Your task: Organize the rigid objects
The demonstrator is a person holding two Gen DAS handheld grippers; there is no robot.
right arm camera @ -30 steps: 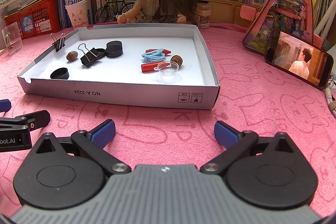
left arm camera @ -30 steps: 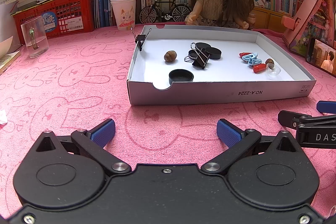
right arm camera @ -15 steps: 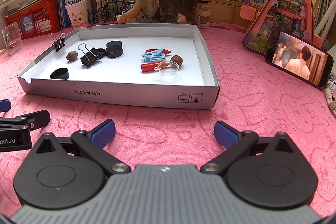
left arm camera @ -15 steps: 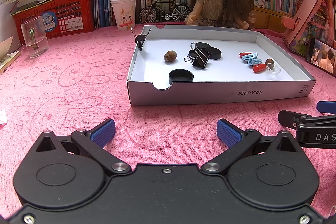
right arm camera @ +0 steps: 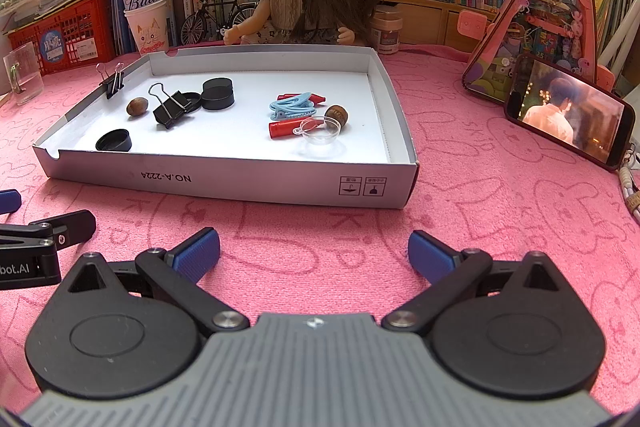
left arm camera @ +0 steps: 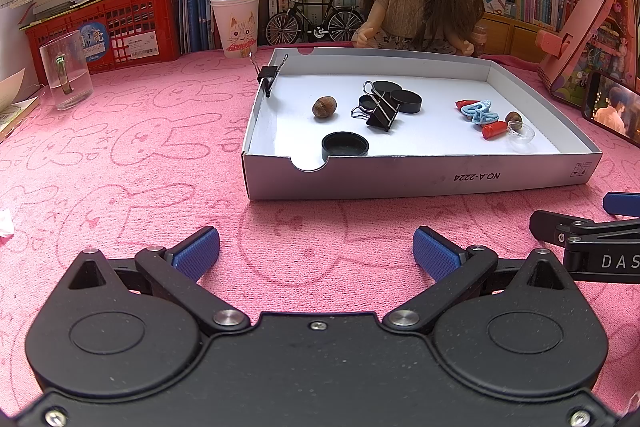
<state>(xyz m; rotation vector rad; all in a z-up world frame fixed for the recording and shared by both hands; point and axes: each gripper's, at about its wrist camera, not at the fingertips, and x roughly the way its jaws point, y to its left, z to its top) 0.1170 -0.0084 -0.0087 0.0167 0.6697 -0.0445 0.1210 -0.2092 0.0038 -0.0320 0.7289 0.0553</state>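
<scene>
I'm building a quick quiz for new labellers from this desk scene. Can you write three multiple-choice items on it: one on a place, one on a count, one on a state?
1. Where is the small binder clip?
A. Clipped on the white tray's left wall
B. On the pink cloth
C. Under the doll

2. How many brown nuts lie in the tray?
A. One
B. Two
C. Four

3. What state are the two grippers in?
A. Both shut on a nut
B. Left open, right shut
C. Both open and empty

Answers:
1. A: it straddles the wall's rim with its wire handles pointing up.
2. B: one nut lies near the large binder clip, the other nut beside the clear dish.
3. C: the left gripper and the right gripper each have fingers spread wide over bare pink cloth.
</scene>
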